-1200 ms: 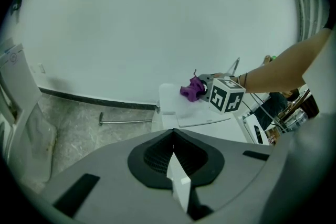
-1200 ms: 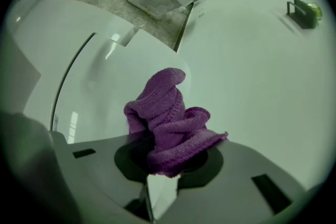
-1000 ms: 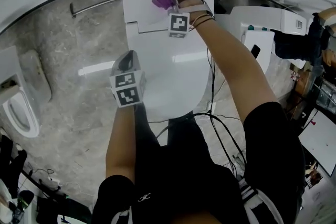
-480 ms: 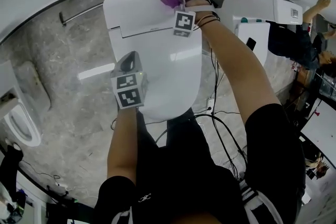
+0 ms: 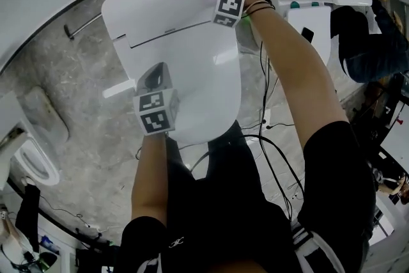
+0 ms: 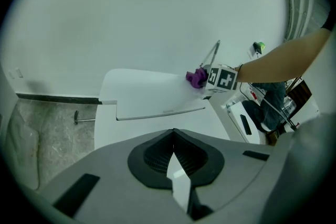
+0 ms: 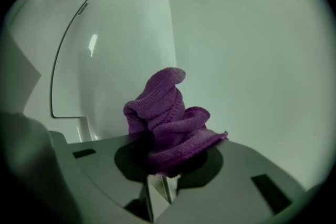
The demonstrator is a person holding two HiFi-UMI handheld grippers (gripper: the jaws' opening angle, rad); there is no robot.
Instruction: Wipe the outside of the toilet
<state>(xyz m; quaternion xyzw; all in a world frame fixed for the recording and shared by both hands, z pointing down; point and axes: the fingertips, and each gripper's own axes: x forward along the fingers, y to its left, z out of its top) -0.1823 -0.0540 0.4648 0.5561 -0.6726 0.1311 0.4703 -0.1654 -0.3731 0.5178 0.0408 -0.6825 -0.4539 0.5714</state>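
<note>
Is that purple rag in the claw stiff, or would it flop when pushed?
Probably floppy: the rag bunches in soft folds above the right claw. Likely light, since one pinch holds it all. Its knit looks grippy, not slippery.

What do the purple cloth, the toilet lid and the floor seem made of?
The purple cloth, pinched in the right hand-held gripper: soft knitted or microfibre fabric, judging by its ribbed loops and limp folds. The toilet lid: smooth glossy white, probably plastic, with sharp light reflections. The floor: grey veined marble-look stone or tile; which is unclear.
</note>
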